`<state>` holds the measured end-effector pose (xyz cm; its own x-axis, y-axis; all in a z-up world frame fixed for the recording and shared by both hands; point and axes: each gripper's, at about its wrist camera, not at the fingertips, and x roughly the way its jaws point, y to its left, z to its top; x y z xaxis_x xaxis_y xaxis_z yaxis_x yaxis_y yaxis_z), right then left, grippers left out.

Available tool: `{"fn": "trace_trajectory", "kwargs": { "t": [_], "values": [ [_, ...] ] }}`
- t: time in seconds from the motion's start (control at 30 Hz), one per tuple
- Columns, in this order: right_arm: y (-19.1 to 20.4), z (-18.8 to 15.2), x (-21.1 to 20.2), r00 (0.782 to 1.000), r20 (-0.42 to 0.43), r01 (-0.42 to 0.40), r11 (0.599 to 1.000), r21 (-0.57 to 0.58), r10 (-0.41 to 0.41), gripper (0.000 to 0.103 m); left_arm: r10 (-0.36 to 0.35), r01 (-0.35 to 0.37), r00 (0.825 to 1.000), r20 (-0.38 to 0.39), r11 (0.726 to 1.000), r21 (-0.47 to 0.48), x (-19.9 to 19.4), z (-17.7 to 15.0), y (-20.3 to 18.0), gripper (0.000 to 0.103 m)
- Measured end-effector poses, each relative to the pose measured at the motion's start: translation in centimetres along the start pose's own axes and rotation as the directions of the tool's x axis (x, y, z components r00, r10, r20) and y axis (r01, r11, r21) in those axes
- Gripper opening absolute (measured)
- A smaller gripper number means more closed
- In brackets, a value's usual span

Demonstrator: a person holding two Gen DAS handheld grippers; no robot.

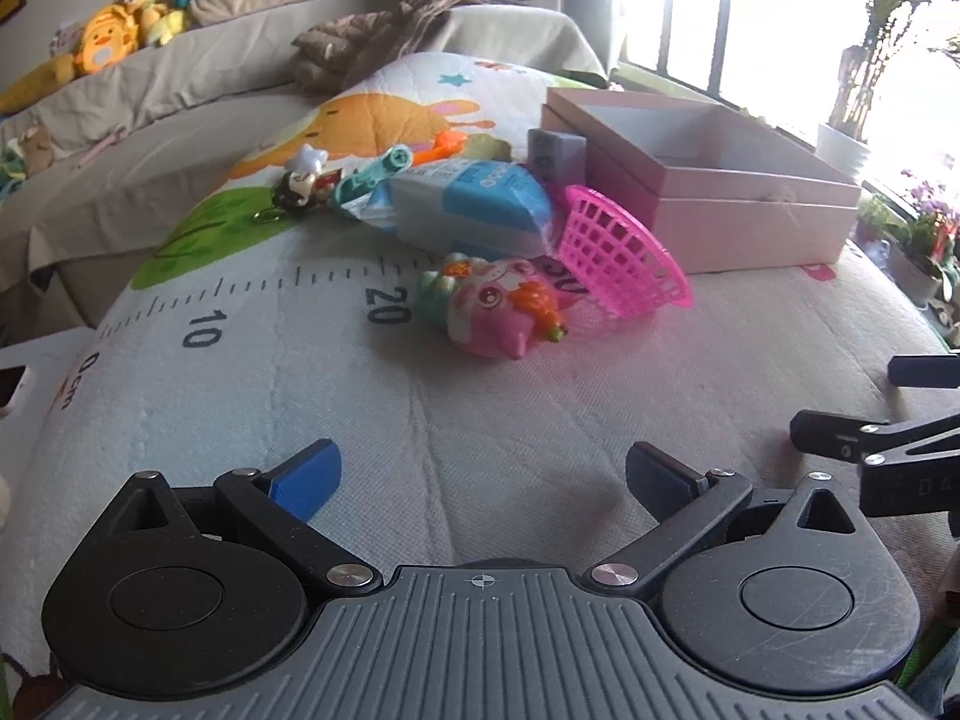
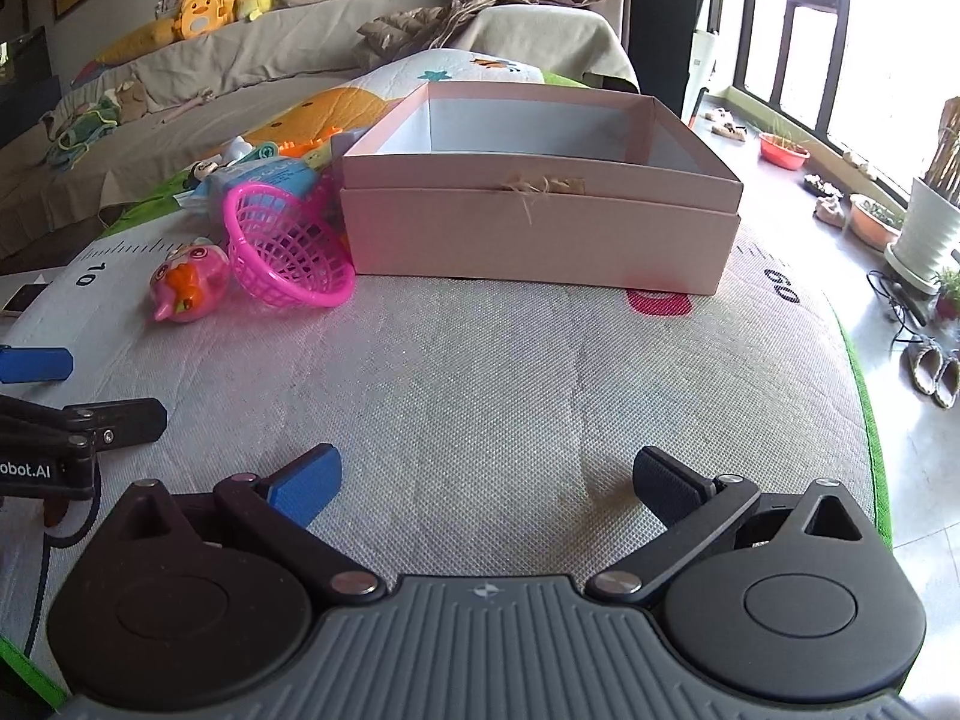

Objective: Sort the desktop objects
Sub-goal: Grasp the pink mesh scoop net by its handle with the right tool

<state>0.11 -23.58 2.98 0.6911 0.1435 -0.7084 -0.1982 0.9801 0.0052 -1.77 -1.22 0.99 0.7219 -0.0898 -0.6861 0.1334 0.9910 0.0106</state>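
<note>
Left gripper (image 1: 483, 477): jaws spread wide, nothing between them, low over the mat (image 1: 360, 408). Right gripper (image 2: 487, 480): likewise spread and empty, over bare mat in front of the box (image 2: 540, 228). Each gripper shows at the edge of the other's view, so they sit side by side, near but apart.

Box: pink, open-topped, seated in its own lid, long axis running across the right wrist view. Interior appears empty, though the near wall hides part of the floor.

Basket (image 1: 624, 252): pink plastic mesh, tipped on its side just left of the box. In the right wrist view its mouth opens up and to the left, away from the box; whether it touches the box cannot be told.

Pink toy (image 1: 498, 306): lies on its side on the mat near the "20" mark of the printed ruler, just beside the basket rim. Long axis roughly diagonal; green end toward the far left, pink face with orange trim toward the near right.

Blue pack (image 1: 468, 204): lies flat behind the toy, long axis left to right, one end reaching under the basket.

Figurine (image 1: 300, 183) and teal item (image 1: 372, 177): at the pack's left end, close together.

Grey block (image 1: 555, 150): upright, against the box's left corner.
</note>
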Motion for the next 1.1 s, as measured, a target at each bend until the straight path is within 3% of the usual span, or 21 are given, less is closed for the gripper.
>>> {"fn": "trace_trajectory", "kwargs": {
  "t": [0.17,0.3,0.4,0.57,0.63,0.7,0.8,0.9,0.97,1.1],
  "values": [
    [-0.5,-0.2,-0.8,0.998,0.007,-0.065,0.997,-0.047,0.065,0.103,0.035,-0.035,0.999,0.040,0.999,0.008,-0.1,1.5,0.0,0.103],
    [1.7,0.6,-2.6,0.985,0.142,-0.068,0.978,-0.200,0.097,0.100,0.071,-0.071,0.997,0.030,0.997,-0.005,0.6,2.7,1.1,0.103],
    [4.7,1.6,-2.9,0.969,0.208,-0.048,0.928,-0.369,0.133,0.078,0.104,-0.104,0.994,0.039,0.995,-0.010,0.7,3.3,2.2,0.103],
    [8.9,3.1,-0.8,0.961,0.218,-0.043,0.871,-0.490,0.171,0.044,0.160,-0.155,0.985,0.070,0.985,-0.071,0.0,4.6,4.9,0.103],
    [9.8,3.8,0.0,0.960,0.211,-0.060,0.872,-0.486,0.183,0.024,0.176,-0.168,0.981,0.081,0.981,-0.097,-0.4,4.9,5.8,0.103],
    [9.9,4.5,0.2,0.960,0.177,-0.119,0.886,-0.448,0.218,0.013,0.185,-0.175,0.979,0.087,0.978,-0.113,-0.8,5.0,6.4,0.103],
    [8.7,4.4,-1.0,0.946,0.112,-0.240,0.889,-0.391,0.304,0.010,0.147,-0.138,0.985,0.087,0.985,-0.100,-0.9,4.9,6.2,0.103],
    [6.8,3.3,-2.1,0.941,0.058,-0.296,0.895,-0.335,0.333,0.010,0.079,-0.075,0.994,0.072,0.995,-0.063,-0.3,4.8,5.0,0.103],
    [5.3,2.2,-3.1,0.949,0.041,-0.285,0.908,-0.307,0.312,0.010,0.043,-0.041,0.997,0.057,0.999,-0.035,0.7,4.8,3.7,0.103],
    [2.2,0.4,-4.3,0.976,0.035,-0.201,0.949,-0.243,0.215,0.010,0.038,-0.038,0.999,0.023,0.999,0.014,3.3,5.2,1.7,0.103]
  ]
}}
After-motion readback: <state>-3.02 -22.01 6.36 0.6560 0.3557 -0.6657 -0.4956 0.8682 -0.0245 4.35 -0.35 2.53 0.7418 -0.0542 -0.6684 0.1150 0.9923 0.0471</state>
